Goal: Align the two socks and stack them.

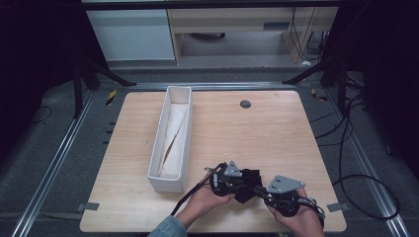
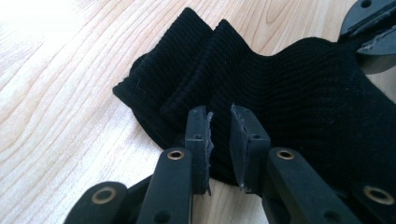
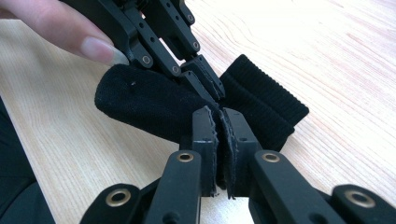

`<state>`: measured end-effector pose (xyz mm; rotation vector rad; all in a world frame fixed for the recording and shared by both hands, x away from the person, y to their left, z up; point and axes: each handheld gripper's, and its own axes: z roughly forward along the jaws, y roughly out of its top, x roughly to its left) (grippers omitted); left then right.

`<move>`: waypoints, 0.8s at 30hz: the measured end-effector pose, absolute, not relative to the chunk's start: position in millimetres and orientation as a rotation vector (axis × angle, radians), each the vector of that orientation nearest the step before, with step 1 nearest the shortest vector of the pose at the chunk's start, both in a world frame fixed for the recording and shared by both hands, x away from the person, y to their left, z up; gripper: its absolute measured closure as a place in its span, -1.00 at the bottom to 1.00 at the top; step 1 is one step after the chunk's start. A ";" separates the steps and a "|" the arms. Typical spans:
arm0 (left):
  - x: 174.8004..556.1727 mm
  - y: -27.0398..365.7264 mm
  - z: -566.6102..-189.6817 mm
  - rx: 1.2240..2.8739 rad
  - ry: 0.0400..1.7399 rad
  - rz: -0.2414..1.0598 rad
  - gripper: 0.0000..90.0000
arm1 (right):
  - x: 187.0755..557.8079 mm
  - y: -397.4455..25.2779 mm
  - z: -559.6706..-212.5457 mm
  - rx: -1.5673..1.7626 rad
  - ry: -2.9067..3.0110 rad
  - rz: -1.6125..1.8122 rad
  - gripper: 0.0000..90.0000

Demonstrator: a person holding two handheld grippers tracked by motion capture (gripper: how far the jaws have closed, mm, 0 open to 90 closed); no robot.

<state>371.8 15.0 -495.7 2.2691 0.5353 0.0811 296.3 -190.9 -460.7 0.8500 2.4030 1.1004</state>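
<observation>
A black sock point(image 1: 246, 185) lies on the desk point(image 1: 257, 133) close to its near edge, toward the right corner, and both tongs work on it there. In the high view the left tongs point(image 1: 236, 178) and the right tongs point(image 1: 262, 190) meet over the cloth, each held in a hand. The right tongs point(image 3: 219, 122) are pressed shut on the sock point(image 3: 154, 102), with a fold of knit pinched between the pads. The left tongs point(image 2: 219, 122) stand with a narrow gap between the jaws, straddling a ridge of the sock point(image 2: 289, 93) without clamping it; the ribbed cuff point(image 2: 196, 60) lies doubled just beyond them. In the right gripper view the left tongs come down from above onto the same bunched middle. The sock looks light, soft and limp: it will sag and stretch where it is pulled, and it should not slip from rubber pads nor take harm. A thick fold, such as the doubled cuff or the bunched middle, is likely the best place to take hold, since a single layer could slide out. A long white box point(image 1: 170, 140) with pale cloth in it stands toward the left side of the desk, well apart from the sock.
</observation>
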 end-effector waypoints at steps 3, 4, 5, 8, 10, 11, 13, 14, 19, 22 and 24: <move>371.4 15.6 -494.5 2.266 0.542 0.082 0.71 | 295.9 -190.7 -460.6 0.849 2.407 1.097 0.89; 371.4 16.1 -493.1 2.266 0.542 0.090 0.71 | 295.7 -190.7 -460.6 0.851 2.408 1.097 0.88; 371.4 16.5 -491.6 2.265 0.543 0.100 0.71 | 295.7 -191.0 -460.8 0.851 2.410 1.099 0.88; 372.0 19.2 -486.1 2.236 0.558 0.132 0.71 | 295.0 -191.8 -460.7 0.855 2.413 1.097 0.88; 375.9 21.0 -480.4 2.198 0.587 0.157 0.72 | 294.3 -192.0 -460.4 0.856 2.417 1.096 0.88; 377.8 20.4 -479.1 2.195 0.588 0.159 0.72 | 294.0 -191.8 -460.4 0.853 2.418 1.098 0.88; 381.4 17.1 -479.9 2.211 0.575 0.159 0.72 | 293.0 -191.4 -459.6 0.855 2.418 1.096 0.88; 381.4 17.1 -479.9 2.211 0.575 0.159 0.72 | 292.8 -191.4 -459.0 0.852 2.417 1.098 0.88; 387.3 11.6 -488.7 2.260 0.573 0.157 0.73 | 292.2 -190.4 -455.2 0.854 2.418 1.105 0.88; 388.7 10.0 -492.7 2.273 0.572 0.147 0.73 | 297.7 -190.9 -452.1 0.865 2.411 1.112 0.88; 389.0 9.7 -492.9 2.271 0.574 0.146 0.73 | 299.2 -190.8 -451.9 0.866 2.409 1.112 0.88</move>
